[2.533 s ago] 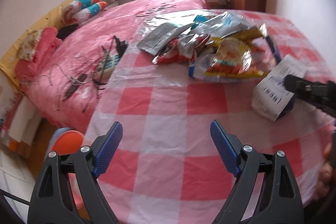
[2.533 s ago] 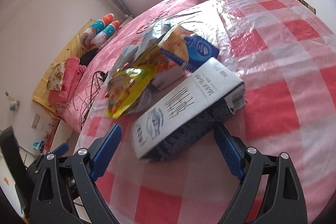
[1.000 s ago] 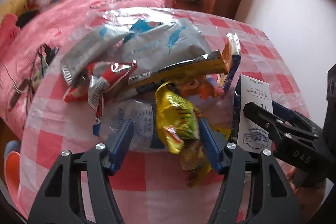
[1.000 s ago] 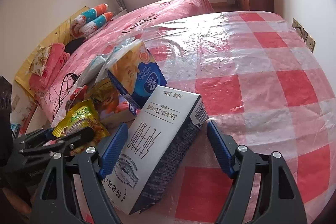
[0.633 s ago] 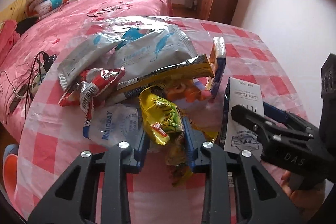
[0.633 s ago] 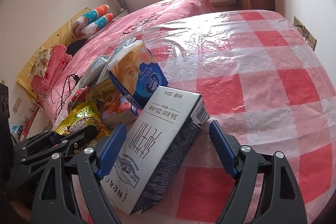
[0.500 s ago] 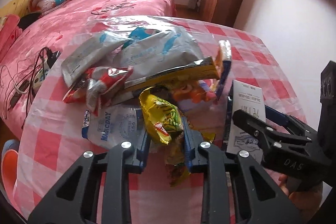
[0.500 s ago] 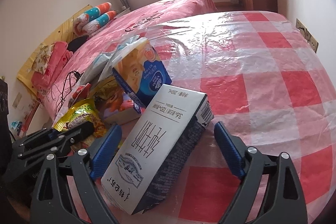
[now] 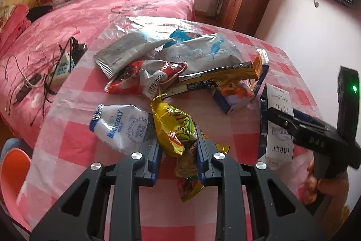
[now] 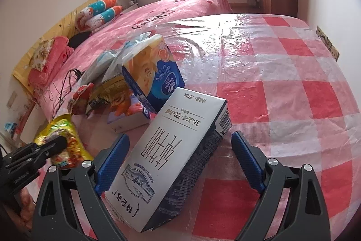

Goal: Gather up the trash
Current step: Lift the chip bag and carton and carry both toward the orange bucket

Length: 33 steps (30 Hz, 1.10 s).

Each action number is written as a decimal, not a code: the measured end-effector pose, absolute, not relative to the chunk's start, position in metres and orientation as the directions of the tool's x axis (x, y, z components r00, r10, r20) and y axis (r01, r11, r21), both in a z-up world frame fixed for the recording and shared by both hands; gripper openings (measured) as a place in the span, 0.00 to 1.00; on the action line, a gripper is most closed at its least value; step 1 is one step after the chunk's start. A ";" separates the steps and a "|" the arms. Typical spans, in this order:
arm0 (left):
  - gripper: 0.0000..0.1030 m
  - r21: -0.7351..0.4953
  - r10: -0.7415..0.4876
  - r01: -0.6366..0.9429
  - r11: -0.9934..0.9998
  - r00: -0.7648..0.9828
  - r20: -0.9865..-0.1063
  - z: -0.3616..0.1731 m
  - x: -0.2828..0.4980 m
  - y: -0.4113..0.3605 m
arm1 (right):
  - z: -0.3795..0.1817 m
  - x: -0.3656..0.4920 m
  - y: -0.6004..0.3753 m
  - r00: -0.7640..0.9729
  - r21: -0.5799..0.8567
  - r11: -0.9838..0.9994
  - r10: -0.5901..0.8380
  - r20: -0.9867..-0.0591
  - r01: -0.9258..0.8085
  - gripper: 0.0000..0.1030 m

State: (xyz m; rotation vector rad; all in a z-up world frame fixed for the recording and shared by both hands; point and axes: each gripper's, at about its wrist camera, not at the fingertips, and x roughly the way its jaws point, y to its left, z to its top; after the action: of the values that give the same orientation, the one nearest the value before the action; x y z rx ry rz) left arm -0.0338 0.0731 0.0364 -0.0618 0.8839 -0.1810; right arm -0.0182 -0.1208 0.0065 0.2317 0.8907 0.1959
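milk carton (image 9: pixel 277 128) partly hidden behind the right hand-held gripper (image 9: pixel 300 128).

yellow snack bag (image 9: pixel 174 128), red-and-white checked tablecloth (image 10: pixel 293 92), pink bedspread (image 9: pixel 90 10)

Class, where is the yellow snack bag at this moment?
In the left wrist view, the yellow snack bag is pinched in the left gripper, right of the white MAGICDAY pouch.

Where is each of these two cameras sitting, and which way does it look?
Left wrist: sits on the left gripper, looks down over its shut fingers at the yellow snack bag they pinch; a hand shows at right.
Right wrist: sits on the right gripper, looks down between open fingers at the milk carton.
Shared: both views show the carton, the yellow bag, the checked tablecloth and the other gripper.
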 end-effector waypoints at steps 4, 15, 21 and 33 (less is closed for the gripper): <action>0.26 -0.146 -0.206 0.145 0.978 0.629 -0.750 0.037 -0.041 0.087 | 0.006 -0.016 -0.113 0.609 0.230 0.971 0.224 -0.761 -0.069 0.88; 0.26 -0.195 -0.250 0.156 0.968 0.639 -0.727 0.031 -0.051 0.113 | 0.005 -0.019 -0.114 0.613 0.170 0.985 0.157 -0.774 -0.036 0.73; 0.26 -0.230 -0.278 0.160 0.960 0.638 -0.718 0.027 -0.057 0.128 | 0.007 -0.033 -0.116 0.591 0.189 0.979 0.200 -0.781 -0.081 0.62; 0.26 -0.264 -0.305 0.163 0.951 0.648 -0.697 0.023 -0.066 0.144 | 0.003 -0.048 -0.093 0.601 0.023 1.000 0.022 -0.799 -0.007 0.61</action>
State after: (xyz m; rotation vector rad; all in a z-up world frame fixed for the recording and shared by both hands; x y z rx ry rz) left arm -0.0660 0.1441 0.0229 -0.1836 0.8241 -0.2679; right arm -0.0484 -0.0934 0.0035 0.0181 0.9261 0.0169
